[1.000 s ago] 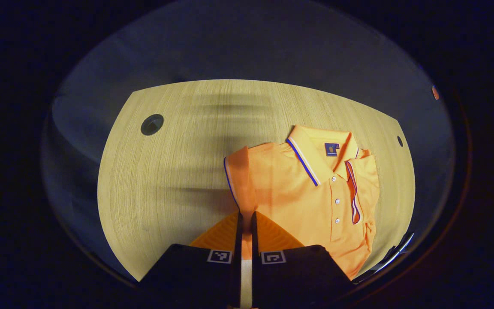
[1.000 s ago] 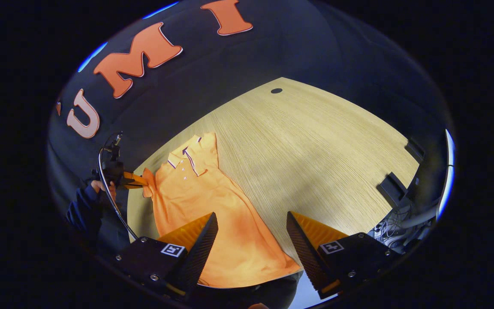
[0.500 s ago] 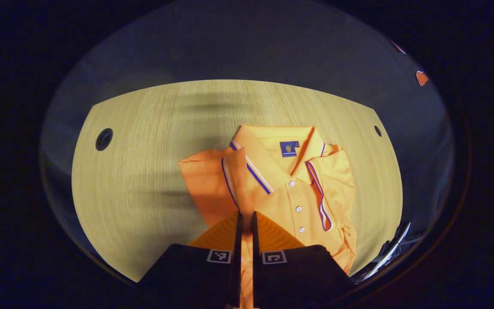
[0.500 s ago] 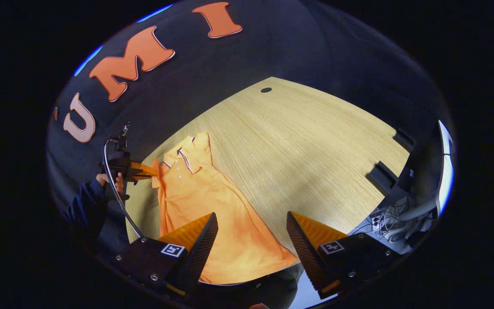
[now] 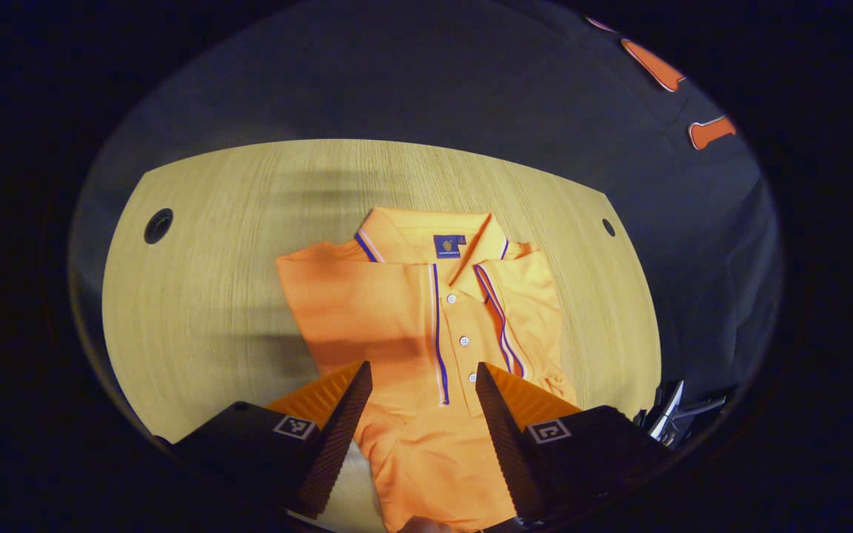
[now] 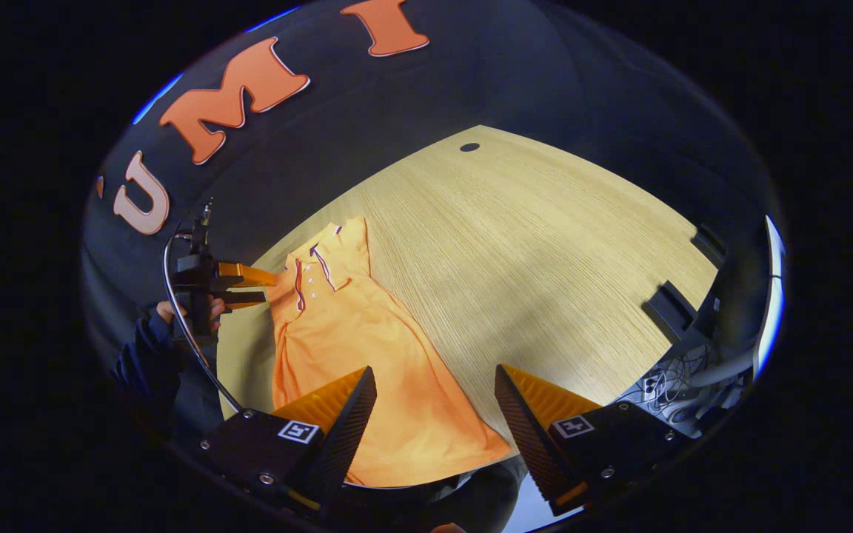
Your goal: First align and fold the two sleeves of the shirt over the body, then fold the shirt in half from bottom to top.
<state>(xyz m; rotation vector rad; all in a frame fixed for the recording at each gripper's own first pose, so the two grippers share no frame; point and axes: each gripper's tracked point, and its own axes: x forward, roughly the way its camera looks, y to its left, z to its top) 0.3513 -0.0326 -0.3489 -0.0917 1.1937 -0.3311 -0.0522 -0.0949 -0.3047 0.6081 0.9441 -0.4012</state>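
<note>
Left gripper view: the left gripper [image 5: 423, 385] hovers with its fingers spread apart and nothing between them, above the chest of the orange shirt [image 5: 426, 326], which lies flat on the wooden table [image 5: 197, 296]. Both sleeves appear folded in over the body; their striped cuffs [image 5: 437, 333] run beside the button placket below the collar [image 5: 426, 240]. Right gripper view: the right gripper [image 6: 434, 403] likewise stands apart and empty, poised over the hem [image 6: 426, 451] at the near table edge, while the left gripper appears farther off at the shirt's collar end. By this reading the sleeve stage is complete; the bottom-to-top half fold remains.
</note>
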